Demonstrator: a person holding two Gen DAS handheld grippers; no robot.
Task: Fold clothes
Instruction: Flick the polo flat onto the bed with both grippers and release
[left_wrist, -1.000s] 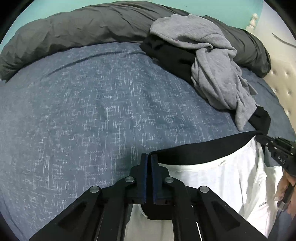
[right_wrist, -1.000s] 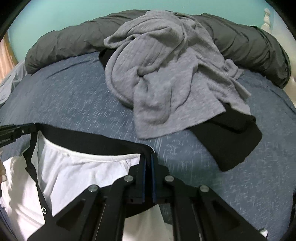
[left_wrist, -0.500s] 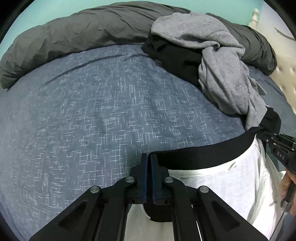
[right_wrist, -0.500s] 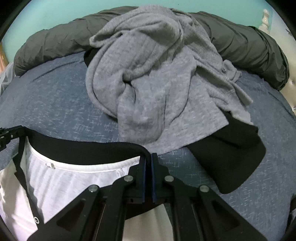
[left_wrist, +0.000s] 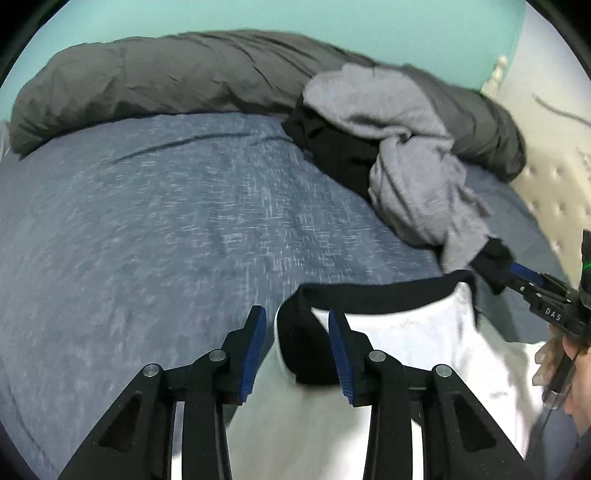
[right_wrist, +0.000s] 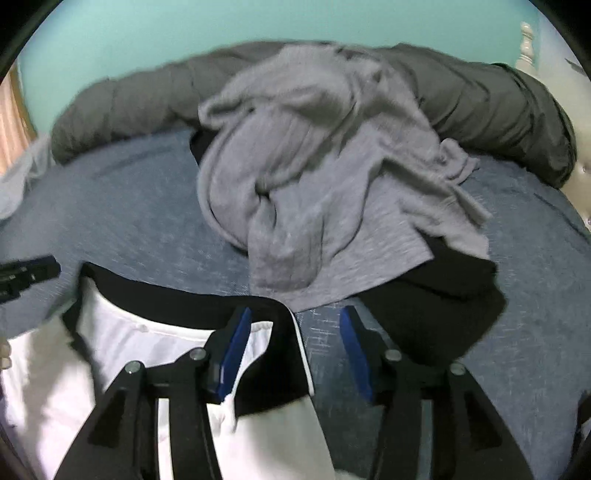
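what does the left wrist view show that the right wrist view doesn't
Only the left wrist view shows the person's hand behind the right tool, and the cream tufted headboard at the right edge.

Only the right wrist view shows a strip of pinkish curtain at the far left and the left tool poking in from that side.

Both show the white garment with black trim on the blue bedspread, the grey top heaped over a black garment, and the dark duvet. Both tools have just been opening; their pads stand apart, no longer pinching the trim.
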